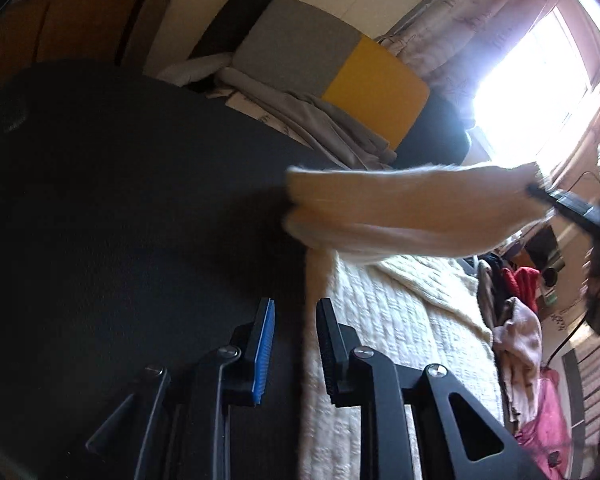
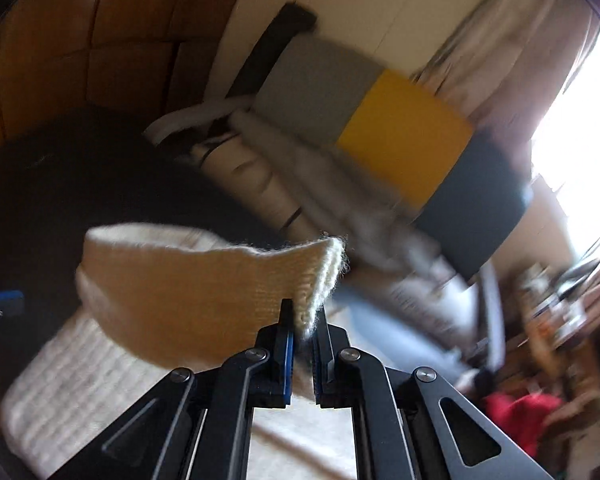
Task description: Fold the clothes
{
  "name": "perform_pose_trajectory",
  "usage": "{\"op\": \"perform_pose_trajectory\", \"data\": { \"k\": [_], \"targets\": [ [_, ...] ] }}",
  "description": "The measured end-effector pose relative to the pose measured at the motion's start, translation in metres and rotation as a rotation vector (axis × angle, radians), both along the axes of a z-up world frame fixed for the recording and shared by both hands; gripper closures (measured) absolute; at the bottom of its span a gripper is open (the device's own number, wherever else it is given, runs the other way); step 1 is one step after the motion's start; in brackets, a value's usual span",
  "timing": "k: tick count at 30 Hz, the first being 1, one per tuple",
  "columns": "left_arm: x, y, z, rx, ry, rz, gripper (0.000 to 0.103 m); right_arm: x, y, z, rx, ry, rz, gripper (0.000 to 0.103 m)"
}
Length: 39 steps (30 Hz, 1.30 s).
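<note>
Black table (image 1: 120, 200) on our left, cream knit sweater (image 1: 400, 320) spread at its right edge. Left gripper (image 1: 296, 336) gapes empty; right gripper (image 2: 303, 316) pinches the lifted sleeve (image 2: 204, 284). Bright window (image 1: 540, 92) far right.

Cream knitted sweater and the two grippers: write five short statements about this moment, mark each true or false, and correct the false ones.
1. The right gripper is clamped on the sweater's ribbed cuff. True.
2. The left gripper is shut on cloth. False: its jaws stand apart, pinching nothing.
3. The cream knitted sweater lies on a dark surface. True.
4. The cushion behind is red and green. False: grey and yellow.
5. The sleeve is lifted off the surface. True.
</note>
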State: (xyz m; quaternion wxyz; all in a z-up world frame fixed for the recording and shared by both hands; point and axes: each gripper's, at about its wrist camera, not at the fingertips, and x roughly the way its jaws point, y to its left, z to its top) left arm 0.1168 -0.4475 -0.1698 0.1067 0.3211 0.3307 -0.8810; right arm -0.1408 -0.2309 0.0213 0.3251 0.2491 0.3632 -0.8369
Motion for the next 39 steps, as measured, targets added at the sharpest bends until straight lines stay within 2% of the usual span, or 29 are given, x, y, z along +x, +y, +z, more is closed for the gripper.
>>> {"op": "perform_pose_trajectory", "data": {
  "k": [5, 6, 9, 12, 17, 19, 20, 22, 24, 27, 29, 31, 33, 39],
  "targets": [
    [-0.007, -0.008, 0.007, -0.056, -0.002, 0.002, 0.082, -0.029, 0.027, 0.046, -0.025, 0.106, -0.111, 0.096],
    [-0.015, -0.004, 0.01, -0.077, -0.005, -0.01, 0.082, -0.042, 0.036, 0.049, -0.034, 0.107, -0.153, 0.096],
    [-0.038, 0.009, 0.017, -0.146, -0.013, -0.048, 0.082, -0.085, 0.07, 0.044, -0.076, 0.031, -0.277, 0.096],
    [-0.062, 0.021, 0.023, -0.231, -0.034, -0.101, 0.078, -0.118, 0.099, 0.013, -0.092, -0.076, -0.362, 0.096],
    [-0.101, 0.049, 0.028, -0.341, -0.09, -0.196, 0.076, -0.14, 0.139, -0.074, -0.119, -0.254, -0.442, 0.095],
    [-0.109, 0.066, 0.032, -0.376, -0.077, -0.26, 0.076, -0.144, 0.151, -0.102, -0.142, -0.314, -0.462, 0.095],
    [-0.111, 0.074, 0.034, -0.366, -0.061, -0.298, 0.076, -0.144, 0.155, -0.11, -0.156, -0.335, -0.466, 0.095],
    [-0.118, 0.088, 0.028, -0.323, -0.055, -0.364, 0.076, -0.143, 0.164, -0.127, -0.184, -0.376, -0.475, 0.095],
    [-0.13, 0.094, 0.015, -0.23, -0.067, -0.381, 0.076, -0.143, 0.169, -0.138, -0.214, -0.407, -0.478, 0.095],
    [-0.144, 0.082, 0.001, -0.032, -0.021, -0.325, 0.075, -0.141, 0.174, -0.142, -0.253, -0.436, -0.469, 0.095],
    [-0.145, 0.067, -0.003, 0.127, 0.06, -0.253, 0.067, -0.139, 0.176, -0.141, -0.258, -0.44, -0.461, 0.095],
    [-0.148, 0.052, -0.013, 0.278, 0.102, -0.172, 0.052, -0.136, 0.176, -0.141, -0.252, -0.44, -0.45, 0.095],
    [-0.15, 0.043, -0.025, 0.39, 0.103, -0.119, 0.051, -0.134, 0.176, -0.142, -0.25, -0.44, -0.438, 0.095],
    [-0.146, 0.041, -0.038, 0.45, 0.079, -0.042, 0.051, -0.131, 0.172, -0.14, -0.274, -0.445, -0.414, 0.095]
  ]
}}
